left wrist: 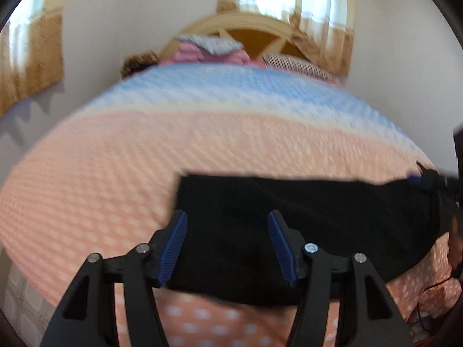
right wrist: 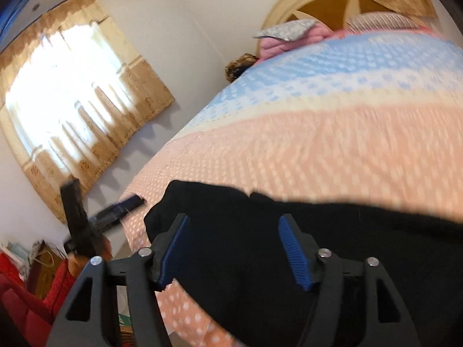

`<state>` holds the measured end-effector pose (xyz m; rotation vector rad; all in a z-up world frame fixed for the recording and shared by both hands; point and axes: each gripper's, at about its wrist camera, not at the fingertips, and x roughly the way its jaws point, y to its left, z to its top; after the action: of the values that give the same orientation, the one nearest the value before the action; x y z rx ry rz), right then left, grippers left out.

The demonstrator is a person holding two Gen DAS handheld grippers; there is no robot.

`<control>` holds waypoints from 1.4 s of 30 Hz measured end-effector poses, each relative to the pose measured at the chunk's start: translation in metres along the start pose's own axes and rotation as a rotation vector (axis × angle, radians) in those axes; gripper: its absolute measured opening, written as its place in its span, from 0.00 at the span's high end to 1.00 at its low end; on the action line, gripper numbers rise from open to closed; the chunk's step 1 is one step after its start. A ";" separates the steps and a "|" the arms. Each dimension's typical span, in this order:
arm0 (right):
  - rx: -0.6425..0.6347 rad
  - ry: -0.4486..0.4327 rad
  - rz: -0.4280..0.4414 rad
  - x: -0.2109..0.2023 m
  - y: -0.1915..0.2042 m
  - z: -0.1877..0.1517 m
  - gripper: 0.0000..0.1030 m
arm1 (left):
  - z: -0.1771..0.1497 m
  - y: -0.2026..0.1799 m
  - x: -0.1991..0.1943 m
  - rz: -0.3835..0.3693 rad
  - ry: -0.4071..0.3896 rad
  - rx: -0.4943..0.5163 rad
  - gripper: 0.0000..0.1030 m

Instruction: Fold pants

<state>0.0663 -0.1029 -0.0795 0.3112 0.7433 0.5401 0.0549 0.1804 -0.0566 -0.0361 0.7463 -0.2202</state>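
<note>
Two grippers are hanging over a bed (left wrist: 101,173) whose cover is running peach with pale dots near its foot and blue toward the headboard (left wrist: 254,33). The pants (left wrist: 289,208), black and lying in a flat band, are stretching along the near edge of the bed, with one squared end reaching toward the bed's left edge in the left wrist view.

The left gripper (left wrist: 227,248) is standing with its jaws about halfway apart, blue pads facing each other, and nothing is being pinched between them; the pants are lying below and beyond the fingertips. Whether the pads are brushing the cloth is hard to say through the blur.

The right gripper (right wrist: 233,253) is likewise spread wide, its jaws parted over the pants (right wrist: 289,245), gripping nothing. In its view the pants are covering the near edge of the bed (right wrist: 318,144) and a rounded end is lying close to the near left corner. The left gripper (right wrist: 115,206) is showing there as a smeared black and blue shape just beside that corner, above a red sleeve (right wrist: 58,283).

Pillows (left wrist: 208,50) are piling at the head of the bed, and curtains (right wrist: 72,92) are glowing at the window on the side wall.
</note>
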 end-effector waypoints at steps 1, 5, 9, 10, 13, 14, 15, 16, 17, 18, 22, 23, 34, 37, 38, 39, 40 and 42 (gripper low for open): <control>-0.035 0.014 -0.019 0.007 0.001 0.008 0.36 | -0.005 -0.006 0.009 -0.016 0.023 -0.001 0.44; -0.115 0.114 -0.012 0.043 -0.002 0.027 0.36 | -0.026 -0.029 0.009 0.046 0.042 0.042 0.44; -0.167 0.196 -0.051 0.079 -0.008 0.030 0.36 | -0.031 -0.036 0.006 0.096 0.031 0.069 0.42; -0.163 0.224 -0.054 0.084 -0.010 0.026 0.36 | -0.031 -0.034 0.005 0.093 0.031 0.058 0.42; -0.148 0.282 -0.018 0.087 -0.010 0.011 0.36 | -0.032 -0.032 0.003 0.092 0.028 0.059 0.41; -0.159 0.291 -0.018 0.085 -0.008 0.005 0.36 | -0.032 -0.033 0.003 0.094 0.027 0.059 0.40; -0.181 0.303 -0.017 0.082 -0.003 0.000 0.36 | -0.032 -0.032 0.004 0.095 0.026 0.059 0.39; -0.196 0.317 -0.012 0.081 0.001 -0.003 0.36 | -0.032 -0.034 0.005 0.097 0.025 0.057 0.39; -0.204 0.333 -0.005 0.081 0.004 -0.005 0.36 | -0.030 -0.036 0.008 0.100 0.027 0.055 0.38; -0.208 0.354 0.002 0.083 0.006 -0.005 0.36 | -0.030 -0.037 0.009 0.102 0.028 0.056 0.37; -0.172 0.389 0.018 0.100 0.002 0.002 0.36 | -0.027 -0.039 0.014 0.100 0.027 0.055 0.36; -0.152 0.385 0.011 0.107 -0.001 0.004 0.36 | -0.027 -0.038 0.015 0.098 0.027 0.055 0.36; 0.049 0.375 0.219 0.137 -0.005 0.016 0.27 | -0.027 -0.037 0.017 0.092 0.024 0.057 0.35; 0.167 0.300 0.253 0.144 -0.024 0.025 0.27 | -0.027 -0.037 0.017 0.089 0.024 0.058 0.34; 0.214 0.263 0.258 0.143 -0.034 0.031 0.29 | -0.026 -0.036 0.017 0.084 0.026 0.058 0.34; 0.246 0.236 0.270 0.141 -0.042 0.035 0.29 | -0.026 -0.036 0.018 0.080 0.027 0.058 0.34; 0.304 0.207 0.303 0.139 -0.054 0.040 0.32 | -0.026 -0.036 0.018 0.077 0.027 0.057 0.34; 0.440 0.203 0.367 0.139 -0.079 0.044 0.40 | -0.026 -0.036 0.019 0.075 0.026 0.055 0.34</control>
<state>0.2100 -0.0928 -0.1617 0.8219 1.0098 0.7594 0.0438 0.1424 -0.0845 0.0468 0.7658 -0.1702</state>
